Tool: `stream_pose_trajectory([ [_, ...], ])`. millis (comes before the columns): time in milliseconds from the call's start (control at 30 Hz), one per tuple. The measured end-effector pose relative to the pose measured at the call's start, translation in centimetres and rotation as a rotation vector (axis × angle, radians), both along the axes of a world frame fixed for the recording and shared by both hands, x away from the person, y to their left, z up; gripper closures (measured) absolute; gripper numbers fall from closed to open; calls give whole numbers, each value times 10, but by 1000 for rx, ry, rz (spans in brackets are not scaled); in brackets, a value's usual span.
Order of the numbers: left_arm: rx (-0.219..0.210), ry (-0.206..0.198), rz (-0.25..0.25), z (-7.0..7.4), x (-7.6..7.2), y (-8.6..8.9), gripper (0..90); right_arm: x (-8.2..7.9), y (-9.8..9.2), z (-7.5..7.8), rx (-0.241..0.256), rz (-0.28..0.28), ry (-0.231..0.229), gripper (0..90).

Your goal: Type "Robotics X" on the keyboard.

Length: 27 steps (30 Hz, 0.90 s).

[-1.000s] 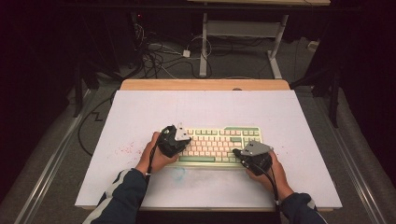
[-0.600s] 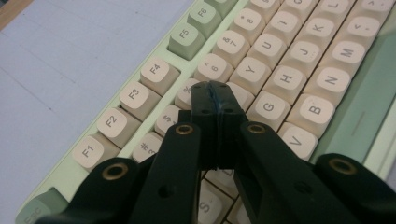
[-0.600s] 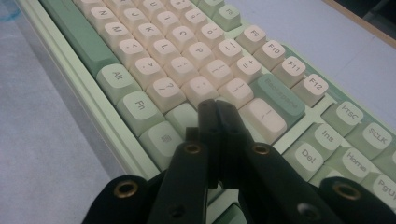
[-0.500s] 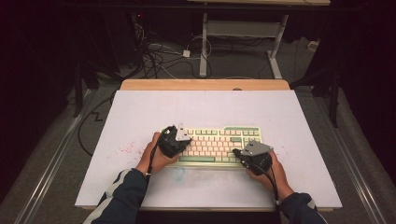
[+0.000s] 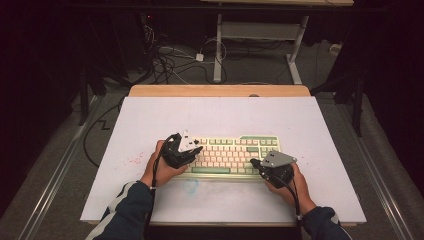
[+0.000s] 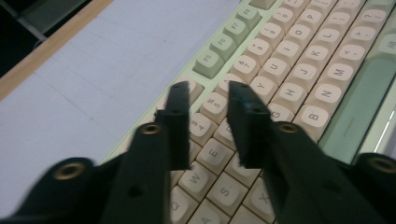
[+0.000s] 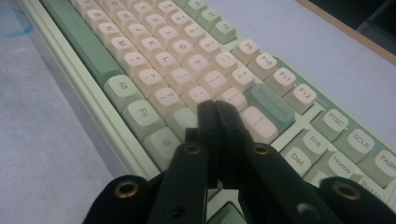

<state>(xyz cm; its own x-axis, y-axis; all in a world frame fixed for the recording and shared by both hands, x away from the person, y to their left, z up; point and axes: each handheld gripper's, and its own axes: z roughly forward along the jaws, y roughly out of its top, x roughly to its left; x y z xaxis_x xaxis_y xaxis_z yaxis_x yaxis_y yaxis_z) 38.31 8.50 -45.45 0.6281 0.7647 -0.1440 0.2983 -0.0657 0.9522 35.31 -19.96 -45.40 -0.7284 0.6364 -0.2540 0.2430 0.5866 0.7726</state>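
Both grippers black, hand-held. Left gripper: grey three-cornered plate on top, thin black cable trailing back along the forearm. Right gripper: same grey plate with a few small dark holes, black cable running down over the wrist. In the gripper views the jaws are flat matte-black bars with squared tips and small dimples along the faces. Brass-coloured rivets at the linkage pivots, larger brass-ringed holes at the rounded base lobes. Left sleeve: dark navy with a pale stripe down the arm. Right sleeve: dark navy.
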Motion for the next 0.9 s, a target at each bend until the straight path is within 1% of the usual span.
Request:
stream_pose_trajectory([
  [33,-3,-10,2,1,-2,2,586,-1,0,0,1,-2,-1,900],
  [67,-3,-10,2,1,-2,2,521,-1,0,1,5,-2,-3,900],
  [167,-2,-47,12,1,-10,7,377,-3,-1,4,14,-2,-7,900],
  [200,3,-59,17,1,-12,9,351,-3,-2,5,16,-2,-9,900],
  [267,-7,-67,11,1,-17,13,303,-4,-3,8,25,-1,-14,900],
  [300,-11,-73,17,1,-18,15,303,-4,-3,8,25,-1,-14,900],
  [400,-24,-76,18,0,-24,20,246,-4,-6,10,31,-1,-17,900],
  [467,-22,-82,31,-2,-27,23,238,-5,-8,11,39,-7,-15,900],
  [533,-16,-89,25,-4,-32,27,218,-4,-9,12,41,-9,-16,900],
  [667,-18,-91,30,-7,-39,36,204,-3,-10,14,49,-13,-13,900],
  [700,-19,-98,34,-7,-41,38,204,-3,-9,15,48,-12,-15,900],
  [800,-41,-105,38,-9,-47,45,204,-1,-8,15,52,-12,-13,900],
  [900,-9,-121,51,-14,-51,51,204,1,-6,16,55,-14,-8,900],
])
